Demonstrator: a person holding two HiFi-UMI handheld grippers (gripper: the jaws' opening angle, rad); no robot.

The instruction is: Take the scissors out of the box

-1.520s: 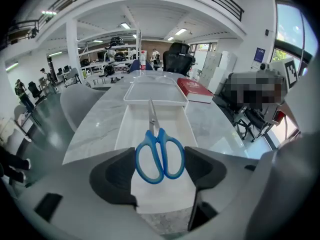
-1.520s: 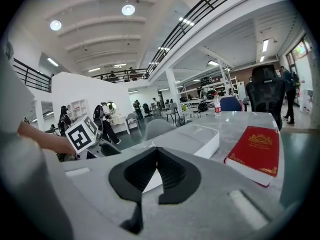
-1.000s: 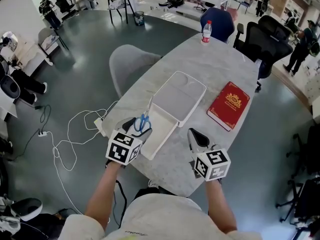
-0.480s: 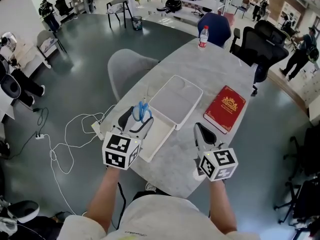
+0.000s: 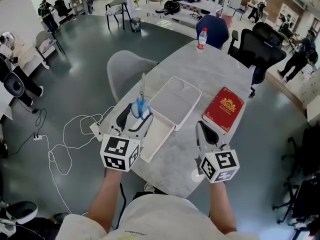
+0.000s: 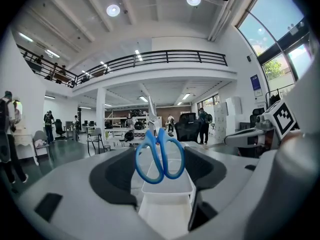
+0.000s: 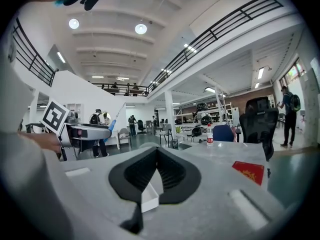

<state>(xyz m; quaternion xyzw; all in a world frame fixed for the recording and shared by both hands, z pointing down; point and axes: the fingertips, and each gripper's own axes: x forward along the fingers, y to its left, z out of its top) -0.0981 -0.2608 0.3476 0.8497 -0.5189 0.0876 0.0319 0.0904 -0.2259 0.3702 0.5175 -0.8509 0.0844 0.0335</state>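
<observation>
Blue-handled scissors (image 5: 140, 107) stand upright with the blades pointing up, above the near left end of the white box (image 5: 176, 102). My left gripper (image 5: 134, 120) is shut on their handles. In the left gripper view the handles (image 6: 159, 154) hang between the two dark pads, with the open box (image 6: 167, 186) below. My right gripper (image 5: 205, 134) hovers over the table (image 5: 215, 66) to the right of the box, shut and empty. Its pads meet at the tips in the right gripper view (image 7: 157, 153), where a corner of the box (image 7: 150, 199) shows.
A red book (image 5: 224, 108) lies to the right of the box. A water bottle (image 5: 201, 38) stands at the table's far end. A grey chair (image 5: 127, 66) is at the left side. A white cable (image 5: 65, 144) trails across the floor.
My left gripper has risen and moved left with the scissors, from low in the box to above its edge. The blades now point upright. The right gripper has barely shifted.
</observation>
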